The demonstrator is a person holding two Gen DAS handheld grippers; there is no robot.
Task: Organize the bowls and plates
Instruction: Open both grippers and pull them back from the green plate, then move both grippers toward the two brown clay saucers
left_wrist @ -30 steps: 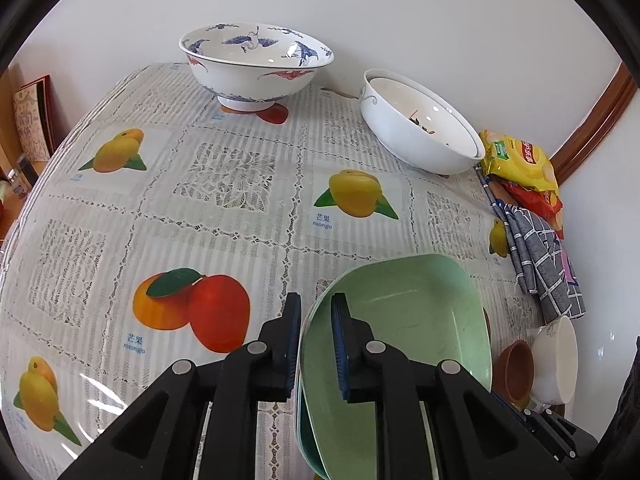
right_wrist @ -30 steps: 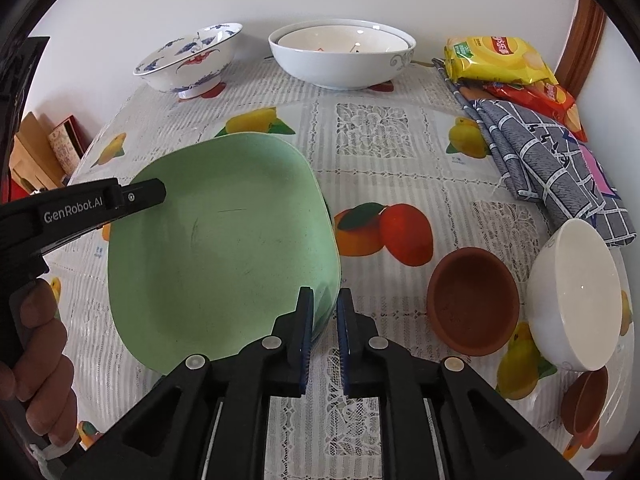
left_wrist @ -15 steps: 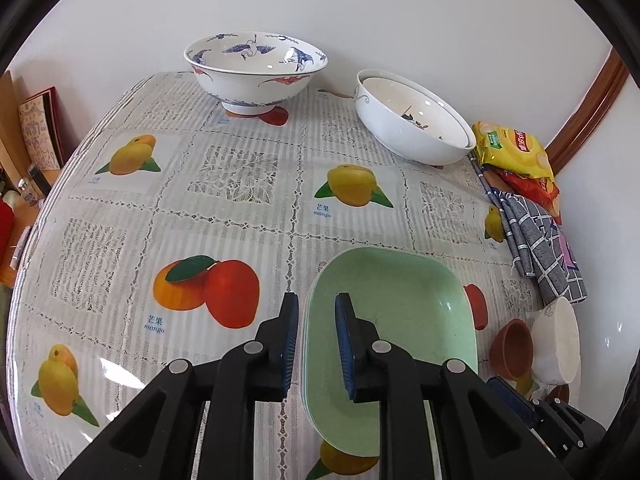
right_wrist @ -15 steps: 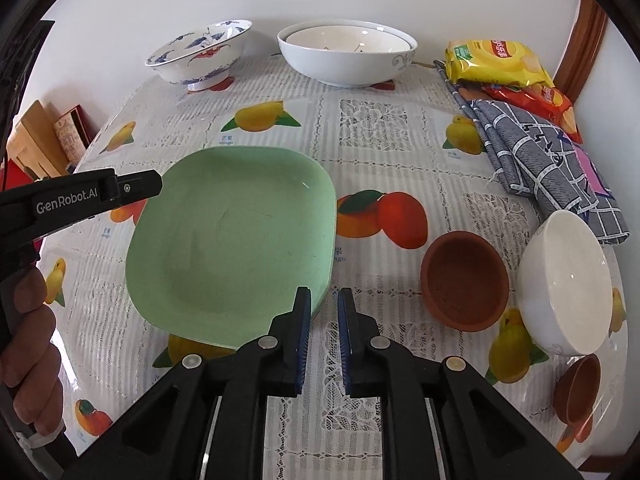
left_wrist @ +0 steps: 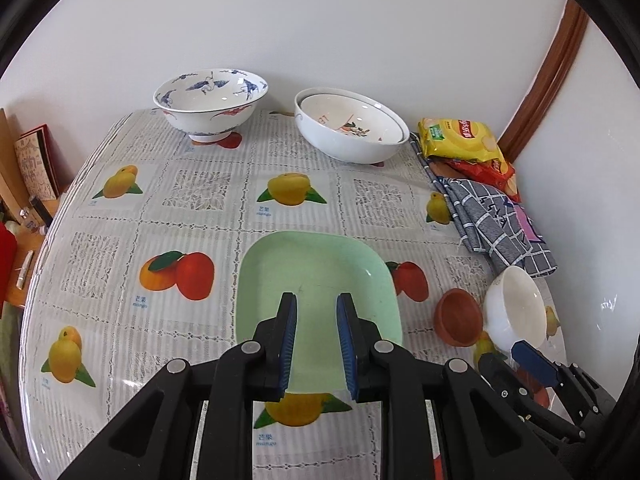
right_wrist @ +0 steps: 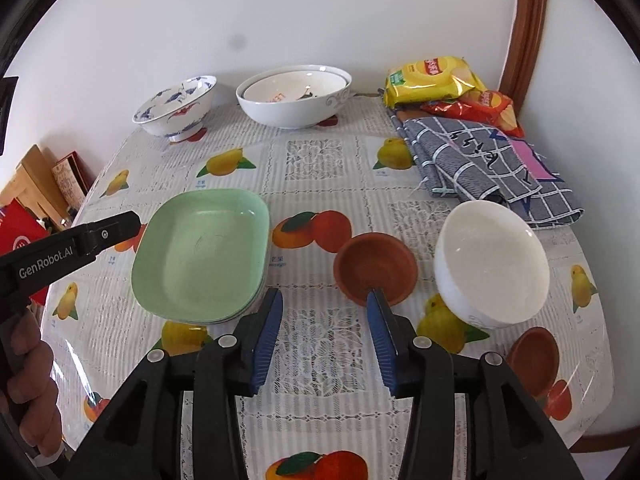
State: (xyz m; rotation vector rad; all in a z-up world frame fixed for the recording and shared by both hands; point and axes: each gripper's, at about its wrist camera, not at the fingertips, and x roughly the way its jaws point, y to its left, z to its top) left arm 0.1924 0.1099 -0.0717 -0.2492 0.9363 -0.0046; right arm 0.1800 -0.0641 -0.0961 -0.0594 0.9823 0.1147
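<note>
The stack of green plates (right_wrist: 200, 256) lies flat on the fruit-print tablecloth (right_wrist: 320, 168). Right of it sit a brown bowl (right_wrist: 376, 268) and a white bowl (right_wrist: 492, 264). The right gripper (right_wrist: 324, 316), jaws opening, holds nothing; the left gripper (left_wrist: 316, 340) is slightly parted above the plates, empty.

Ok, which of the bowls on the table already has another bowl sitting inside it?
The plain white bowl at the back, beside the yellow snack bag. A smaller bowl nests inside it; the blue-patterned bowl, brown bowls and front white bowl hold nothing.
</note>
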